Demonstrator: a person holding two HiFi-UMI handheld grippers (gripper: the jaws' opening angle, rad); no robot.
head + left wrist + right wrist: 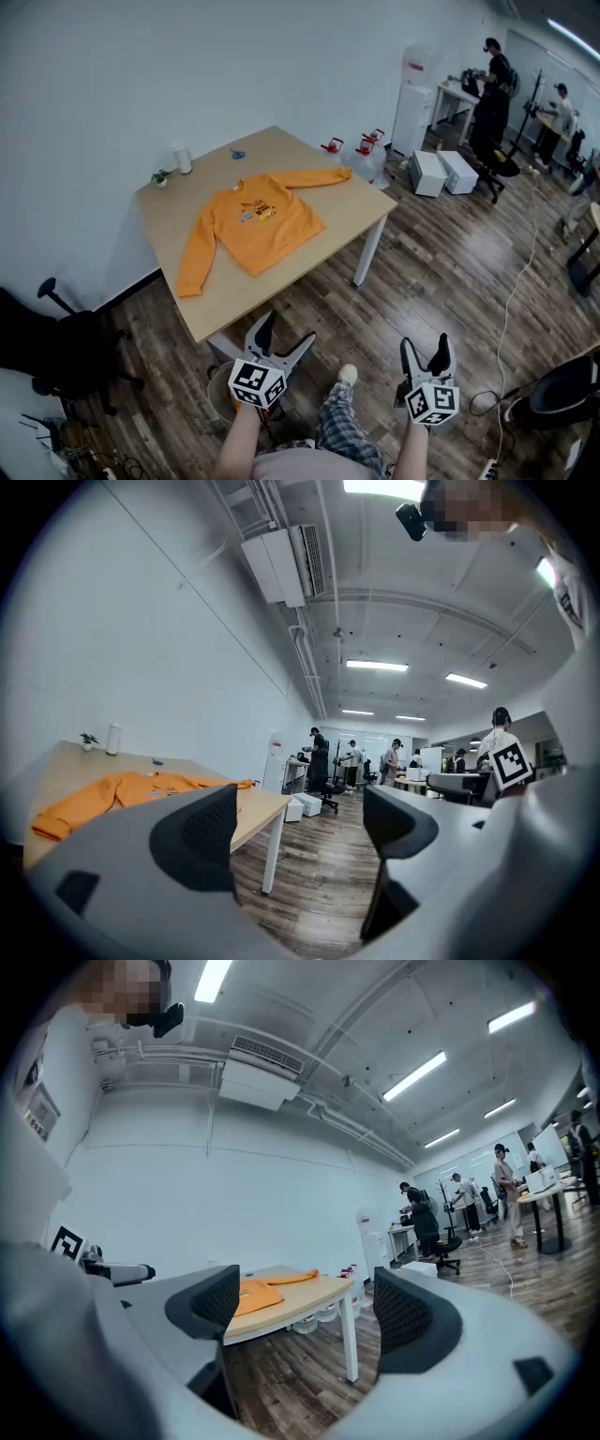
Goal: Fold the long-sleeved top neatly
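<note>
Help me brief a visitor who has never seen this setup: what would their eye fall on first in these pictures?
The bright orange long-sleeved top, spread flat with its sleeves out on the wooden table, draws the eye first. Next come the left gripper and right gripper at the bottom of the head view, both open and empty, held short of the table's near edge.

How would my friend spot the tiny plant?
Find the wooden table holding the orange top. At its far left corner stands a white cylinder. The plant beside it is the only green thing there, a little sprig.
</note>
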